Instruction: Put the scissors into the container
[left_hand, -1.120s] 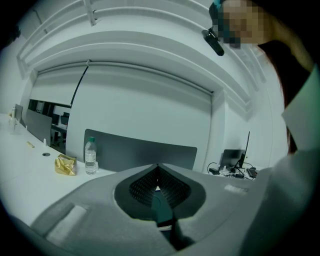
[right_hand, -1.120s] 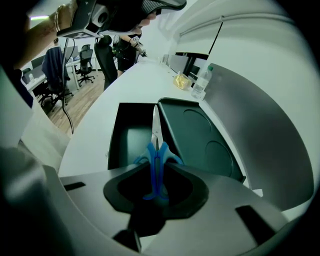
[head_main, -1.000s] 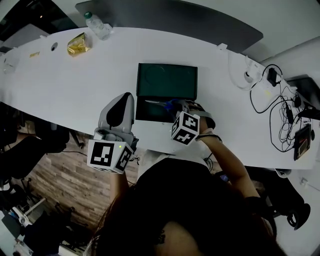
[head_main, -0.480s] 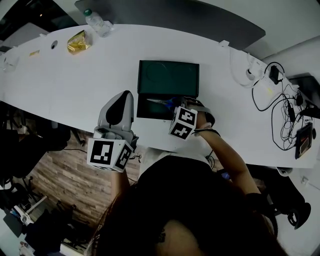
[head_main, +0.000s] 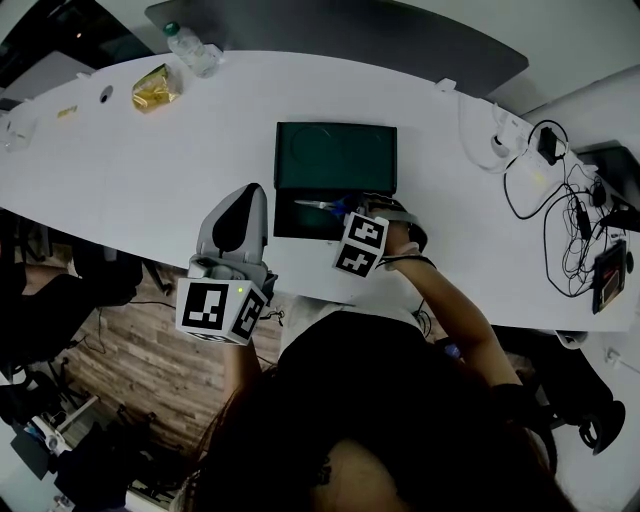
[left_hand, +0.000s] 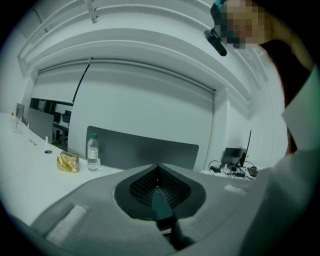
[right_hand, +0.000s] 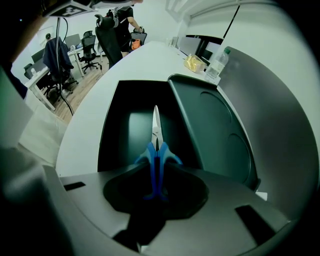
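Fingers of right gripper (right_hand: 156, 176) grip scissors (right_hand: 154, 150) over open container (right_hand: 113, 125).

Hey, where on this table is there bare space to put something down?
The widest bare stretch of table lies between the packet and bottle at the far left and the container. A smaller patch sits between the container and the cables. The cables' end is crowded, and the right gripper holds the scissors over the container's near half.
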